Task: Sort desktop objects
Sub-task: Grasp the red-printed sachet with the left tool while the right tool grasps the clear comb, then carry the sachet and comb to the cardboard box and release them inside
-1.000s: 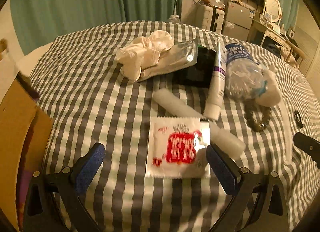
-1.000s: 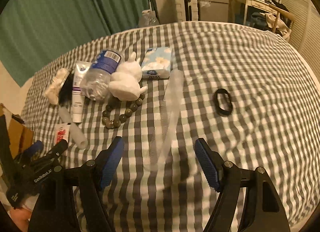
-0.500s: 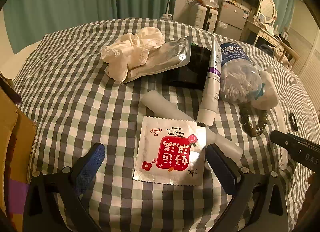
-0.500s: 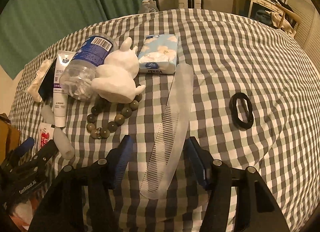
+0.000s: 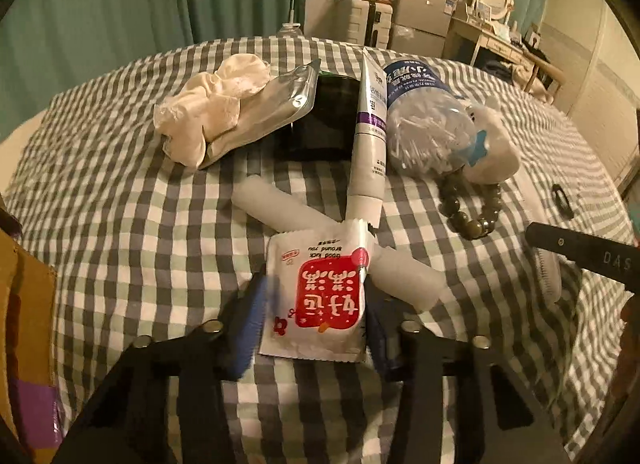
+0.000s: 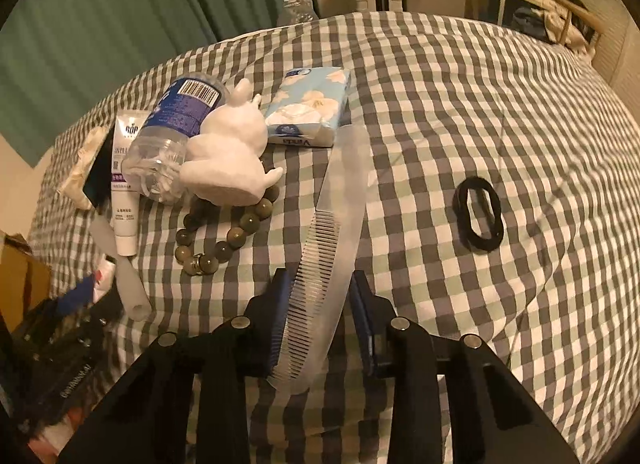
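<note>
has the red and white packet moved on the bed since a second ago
Cannot tell. The red and white packet lies across the white tube much as before; its shift in view comes with the camera. The left gripper has just been closing around it.

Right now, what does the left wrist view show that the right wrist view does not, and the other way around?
Only the left wrist view shows the left gripper with jaws around the red and white sachet; they have just been closing. It also shows the silver pouch.

Only the right wrist view shows the right gripper, its jaws just closing around the translucent comb, and the tissue pack.

Both show the checked cloth, water bottle, white tube, bead bracelet and black hair tie.
</note>
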